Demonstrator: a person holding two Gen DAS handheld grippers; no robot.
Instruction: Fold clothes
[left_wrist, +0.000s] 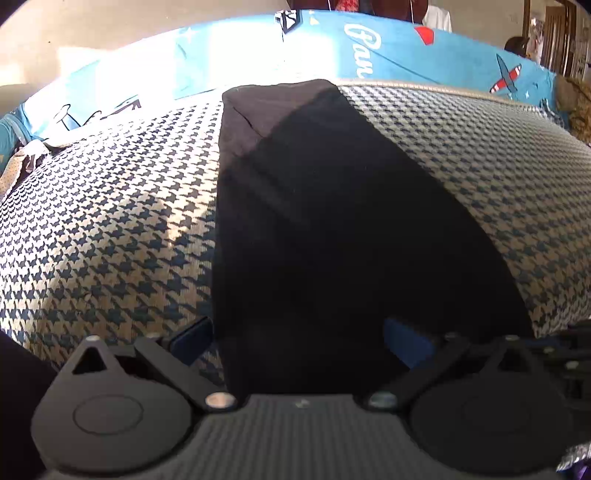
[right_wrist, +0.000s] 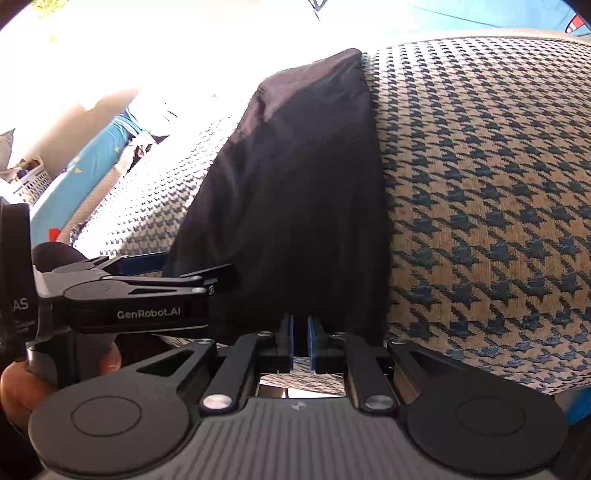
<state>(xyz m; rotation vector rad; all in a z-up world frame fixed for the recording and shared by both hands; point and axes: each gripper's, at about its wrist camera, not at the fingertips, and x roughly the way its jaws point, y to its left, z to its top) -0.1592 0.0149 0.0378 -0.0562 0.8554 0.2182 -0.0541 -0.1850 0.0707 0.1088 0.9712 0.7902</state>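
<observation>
Garment (left_wrist: 332, 221), black, folded on houndstooth cover (left_wrist: 110, 221); right gripper (right_wrist: 300, 332) pinching its edge.

The black garment (left_wrist: 332, 229) hides most of my left gripper's (left_wrist: 299, 339) fingertips, and sun glare whites out the right view's upper left.

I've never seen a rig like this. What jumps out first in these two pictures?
A long black garment lies folded in a strip down the middle of a houndstooth cushion, with a bright blue airplane-print sheet behind. The right gripper has its jaws nearly closed at the garment's near edge; the left gripper stands wide open astride it.
</observation>
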